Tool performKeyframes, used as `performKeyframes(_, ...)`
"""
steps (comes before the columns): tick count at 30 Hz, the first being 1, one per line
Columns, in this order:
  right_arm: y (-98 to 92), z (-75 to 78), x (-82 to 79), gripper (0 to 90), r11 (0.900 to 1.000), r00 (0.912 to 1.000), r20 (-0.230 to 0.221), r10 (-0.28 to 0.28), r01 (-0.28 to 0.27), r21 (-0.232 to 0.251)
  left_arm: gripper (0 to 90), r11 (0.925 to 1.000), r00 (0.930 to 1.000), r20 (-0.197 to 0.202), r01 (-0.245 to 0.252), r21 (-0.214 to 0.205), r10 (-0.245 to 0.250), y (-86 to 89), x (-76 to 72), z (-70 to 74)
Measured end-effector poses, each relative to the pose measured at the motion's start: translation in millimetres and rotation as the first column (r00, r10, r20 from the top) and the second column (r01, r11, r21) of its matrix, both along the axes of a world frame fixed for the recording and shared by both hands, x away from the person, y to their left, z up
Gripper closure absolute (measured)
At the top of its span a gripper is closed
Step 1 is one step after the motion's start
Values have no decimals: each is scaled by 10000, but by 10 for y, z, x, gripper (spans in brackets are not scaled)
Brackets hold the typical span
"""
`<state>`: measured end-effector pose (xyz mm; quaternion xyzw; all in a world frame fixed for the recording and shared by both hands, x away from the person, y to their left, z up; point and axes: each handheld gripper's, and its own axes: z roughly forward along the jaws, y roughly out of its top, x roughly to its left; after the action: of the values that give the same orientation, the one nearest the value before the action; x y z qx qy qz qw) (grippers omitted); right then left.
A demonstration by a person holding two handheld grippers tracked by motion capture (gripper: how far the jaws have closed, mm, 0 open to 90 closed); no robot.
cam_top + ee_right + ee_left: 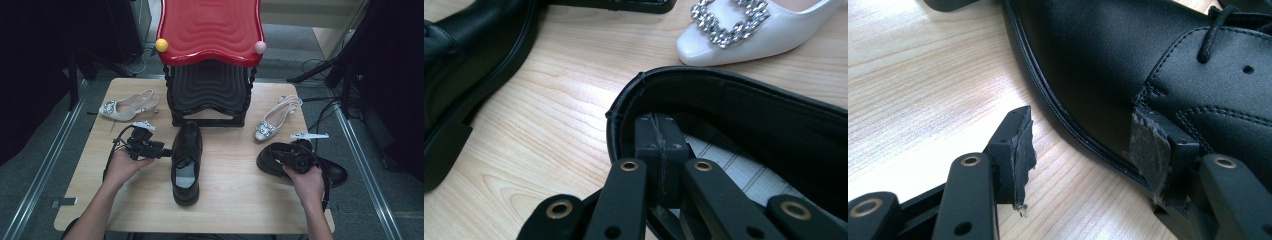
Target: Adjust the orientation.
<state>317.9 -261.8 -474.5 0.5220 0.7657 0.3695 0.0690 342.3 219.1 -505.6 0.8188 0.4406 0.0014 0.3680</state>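
A black lace-up shoe (187,160) stands at the table's middle, toe toward the rack. My left gripper (167,151) is at its left side and open. In the left gripper view the shoe (1108,55) has its sole edge between the jaws of the left gripper (1083,127): one pad rests against the leather upper, the other hangs over bare wood. A second black shoe (272,159) lies at the right. My right gripper (295,161) is shut. In the right gripper view its tips (658,125) sit inside that shoe's heel opening (749,110) with nothing between the pads.
A red-topped black shoe rack (210,50) stands at the back middle of the wooden table (235,200). One white jewelled heel (125,107) lies at the back left. Another white heel (275,120) (744,30) lies just beyond the right black shoe.
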Motion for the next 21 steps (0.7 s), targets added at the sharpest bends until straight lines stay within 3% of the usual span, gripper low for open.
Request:
performKeyframes(9,15,-11,-29,900,9998,9999,-74,94,-93,167,430,10000,10000,-19,-70,-21,70,15,5,-2)
performKeyframes(21,181,-20,-103,900,9954,9964,-275,807,-791,537,429,9999,9999,13,-119,-52,119,32,6,4)
